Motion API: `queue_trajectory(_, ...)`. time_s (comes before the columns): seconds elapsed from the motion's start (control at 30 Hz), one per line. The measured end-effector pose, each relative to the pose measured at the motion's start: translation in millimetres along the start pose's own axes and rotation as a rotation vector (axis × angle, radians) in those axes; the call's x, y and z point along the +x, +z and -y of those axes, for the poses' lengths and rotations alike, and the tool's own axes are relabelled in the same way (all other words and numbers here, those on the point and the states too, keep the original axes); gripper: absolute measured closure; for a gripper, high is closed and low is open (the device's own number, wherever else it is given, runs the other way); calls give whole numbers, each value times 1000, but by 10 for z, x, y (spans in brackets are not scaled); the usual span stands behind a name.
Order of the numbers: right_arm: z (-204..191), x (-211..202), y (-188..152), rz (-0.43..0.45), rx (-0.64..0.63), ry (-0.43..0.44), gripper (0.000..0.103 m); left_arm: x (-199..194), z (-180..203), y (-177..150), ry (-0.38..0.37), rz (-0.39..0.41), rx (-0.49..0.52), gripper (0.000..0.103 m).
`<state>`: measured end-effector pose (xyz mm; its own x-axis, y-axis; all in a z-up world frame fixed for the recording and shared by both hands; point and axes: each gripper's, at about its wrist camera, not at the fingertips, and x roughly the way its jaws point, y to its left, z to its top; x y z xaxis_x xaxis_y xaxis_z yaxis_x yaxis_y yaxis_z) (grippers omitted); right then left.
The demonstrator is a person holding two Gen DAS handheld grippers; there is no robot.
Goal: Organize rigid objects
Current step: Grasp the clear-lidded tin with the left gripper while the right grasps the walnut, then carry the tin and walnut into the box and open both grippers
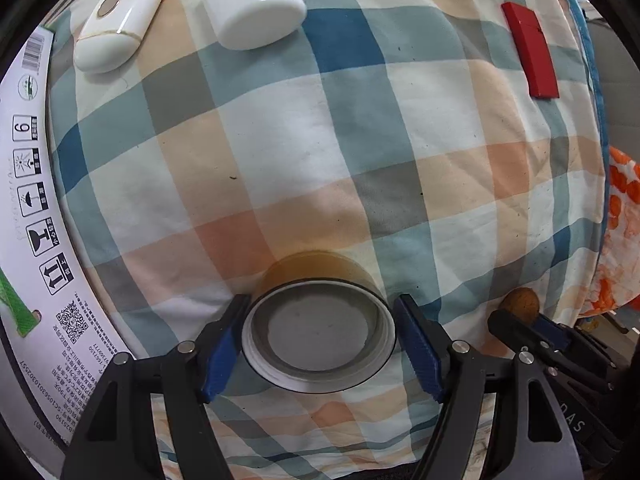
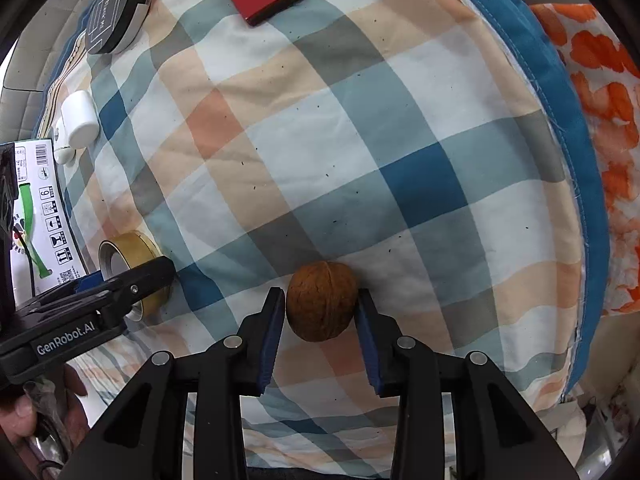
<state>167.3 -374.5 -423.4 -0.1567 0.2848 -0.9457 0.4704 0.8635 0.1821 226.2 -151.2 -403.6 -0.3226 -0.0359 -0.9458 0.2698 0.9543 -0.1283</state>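
Note:
A roll of clear yellowish tape point(image 1: 319, 326) stands between the blue pads of my left gripper point(image 1: 322, 306); both pads touch its sides. The roll also shows in the right wrist view point(image 2: 128, 254) with the left gripper point(image 2: 120, 284) on it. A brown walnut point(image 2: 322, 301) sits between the pads of my right gripper point(image 2: 321, 300), which is closed on it. In the left wrist view the walnut point(image 1: 521, 305) and right gripper point(image 1: 528, 326) are at the lower right. All rest on a checked cloth point(image 1: 360, 140).
A white oval case point(image 1: 118, 24), a white bottle on its side point(image 1: 252, 4) and a red flat box point(image 1: 530, 50) lie at the far side. A dark round case point(image 2: 116, 14) lies far left. A printed white carton point(image 1: 28, 200) borders the left. An orange-patterned cloth point(image 2: 608, 120) lies right.

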Motion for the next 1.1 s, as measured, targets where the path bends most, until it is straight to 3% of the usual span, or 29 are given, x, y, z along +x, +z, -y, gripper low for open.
queue_trajectory(0.17, -17, 53, -5, 1, 24, 9, 65, 79, 340, -86, 106, 32, 22, 41)
queue_trajectory(0.53, -49, -116, -72, 33, -39, -17, 68, -151, 231, -567, 99, 132, 39, 41)
queue_trajectory(0.87, -593, -753, -308, 130, -198, 6, 68, -1035, 95, -1162, 19, 338, 20, 41)
queue_trajectory(1.1, -1451, -1180, -535, 201, -353, 43, 68, -1946, -638, -1130, -9, 467, -55, 41)
